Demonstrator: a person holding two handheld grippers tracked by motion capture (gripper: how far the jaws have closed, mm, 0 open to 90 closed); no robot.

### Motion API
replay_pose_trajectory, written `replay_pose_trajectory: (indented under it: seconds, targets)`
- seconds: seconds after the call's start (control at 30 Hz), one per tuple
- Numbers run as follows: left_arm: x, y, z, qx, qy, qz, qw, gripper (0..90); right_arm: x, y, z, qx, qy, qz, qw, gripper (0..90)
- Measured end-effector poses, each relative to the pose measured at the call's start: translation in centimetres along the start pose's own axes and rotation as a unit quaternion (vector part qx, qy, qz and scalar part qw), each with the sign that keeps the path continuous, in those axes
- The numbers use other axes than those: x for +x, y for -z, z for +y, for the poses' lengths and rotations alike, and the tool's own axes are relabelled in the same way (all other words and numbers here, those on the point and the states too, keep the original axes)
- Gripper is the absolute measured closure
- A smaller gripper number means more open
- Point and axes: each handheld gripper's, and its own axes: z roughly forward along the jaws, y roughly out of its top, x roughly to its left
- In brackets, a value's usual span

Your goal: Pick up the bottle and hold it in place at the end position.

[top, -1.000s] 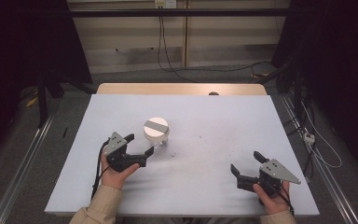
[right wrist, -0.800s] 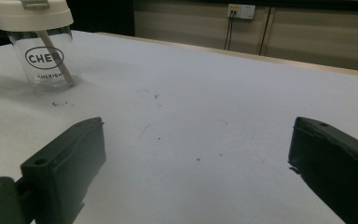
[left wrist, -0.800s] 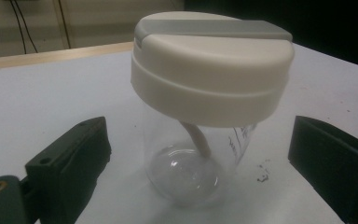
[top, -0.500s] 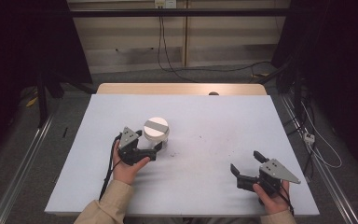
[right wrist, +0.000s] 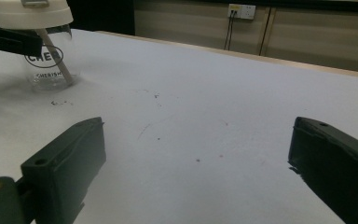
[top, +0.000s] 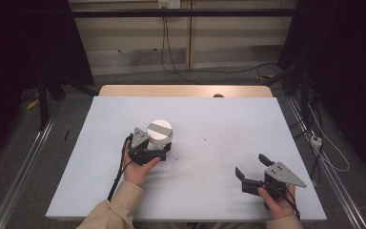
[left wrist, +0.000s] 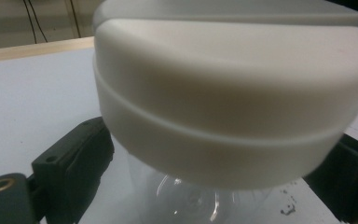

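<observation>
Straddling clear jar (top: 159,138) on white table (top: 209,124), left gripper (top: 148,151) closing; right gripper (top: 253,172) open.

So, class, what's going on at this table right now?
A person holds a gripper in each hand over a white table. The left gripper has its jaws on either side of a clear jar with a white lid, and they have just been closing in on it; whether the pads already press on it cannot be told. A stick leans inside the jar. The right gripper rests open near the table's front right, with nothing between its jaws.
</observation>
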Motion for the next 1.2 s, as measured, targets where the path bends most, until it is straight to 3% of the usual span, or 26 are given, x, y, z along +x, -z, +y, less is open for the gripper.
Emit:
replay_pose_trajectory:
  seconds: [0.5,1.2]
  targets:
    - [-0.7,-1.8,0.2,-0.003,-0.012,0.008,0.9999,10.7,-0.1,-0.2,0.0,0.002,-0.001,0.0,1.0,3.7]
    - [0.0,-1.9,0.3,-0.021,-0.02,-0.005,0.9996,17.8,-0.2,-0.1,0.0,0.0,0.0,0.0,1.0,3.8]
